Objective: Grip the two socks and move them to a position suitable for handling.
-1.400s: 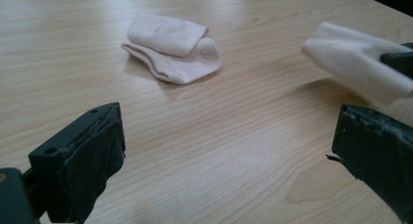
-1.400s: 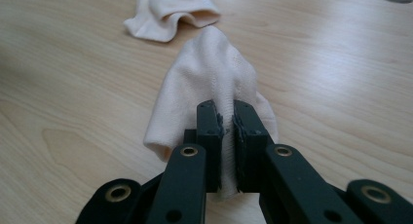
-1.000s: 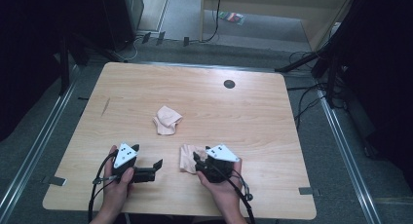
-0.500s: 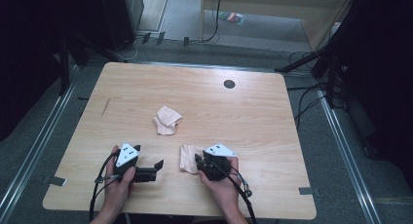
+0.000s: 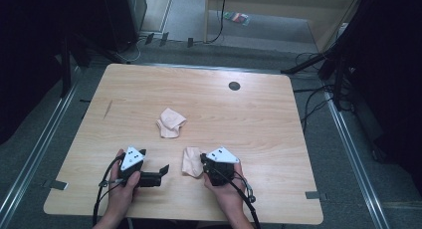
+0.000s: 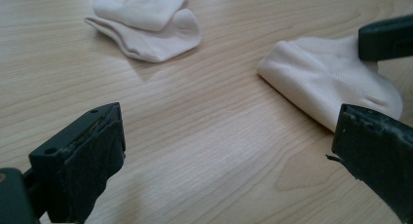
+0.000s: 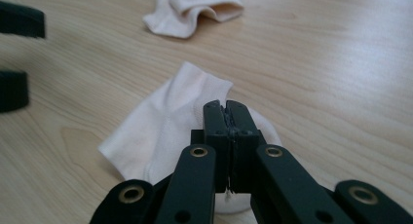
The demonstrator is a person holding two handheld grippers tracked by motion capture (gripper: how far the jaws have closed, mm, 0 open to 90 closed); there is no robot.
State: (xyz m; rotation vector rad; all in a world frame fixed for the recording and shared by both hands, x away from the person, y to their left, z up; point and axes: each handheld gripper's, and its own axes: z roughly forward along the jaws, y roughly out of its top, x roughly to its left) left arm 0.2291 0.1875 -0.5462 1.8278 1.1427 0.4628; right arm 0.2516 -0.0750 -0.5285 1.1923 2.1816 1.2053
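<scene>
Lab or recording studio, bare light-wood table [image 5: 259,119] with a round cable hole [image 5: 234,85], grey carpet floor [image 5: 343,154], metal floor rails [image 5: 356,164], loose black cables [image 5: 311,97], dark stands and equipment [image 5: 343,64] around, a wooden cabinet [image 5: 283,2] behind

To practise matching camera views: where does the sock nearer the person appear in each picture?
High view: nearer sock, bottom centre, at the right gripper.
Left gripper view: right.
Right gripper view: centre, under the shut jaws.
Shared landmark: the other sock, farther up the table.
</scene>
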